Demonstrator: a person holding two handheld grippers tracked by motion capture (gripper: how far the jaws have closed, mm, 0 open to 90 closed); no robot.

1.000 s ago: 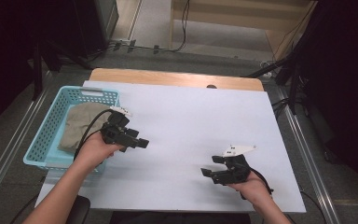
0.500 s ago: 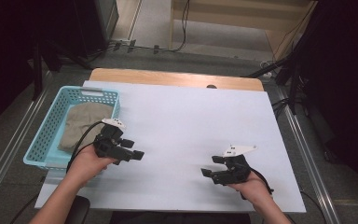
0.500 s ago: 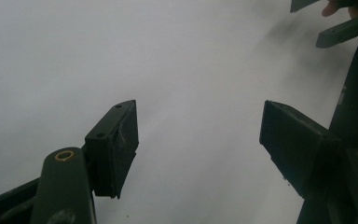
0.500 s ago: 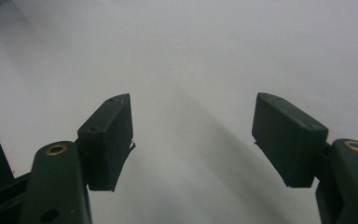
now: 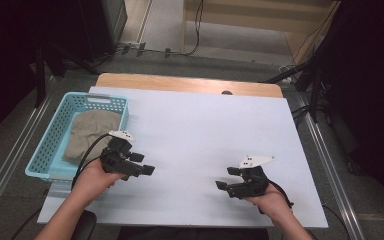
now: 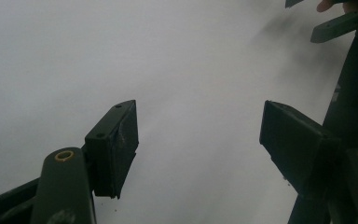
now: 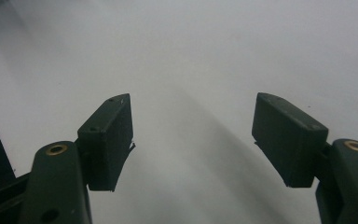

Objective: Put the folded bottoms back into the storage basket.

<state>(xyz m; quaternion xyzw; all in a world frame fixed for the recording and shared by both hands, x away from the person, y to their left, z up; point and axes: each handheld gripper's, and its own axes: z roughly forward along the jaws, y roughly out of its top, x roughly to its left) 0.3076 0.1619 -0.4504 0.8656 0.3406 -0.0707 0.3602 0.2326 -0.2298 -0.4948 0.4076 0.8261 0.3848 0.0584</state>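
From the high view, the left gripper sat just beside the basket, at its 4 o'clock; folded cloth lay inside. The right gripper rested well apart. Each gripper view showed jaws spread wide and empty above the white table.

White table, grey floor, dark surrounds.
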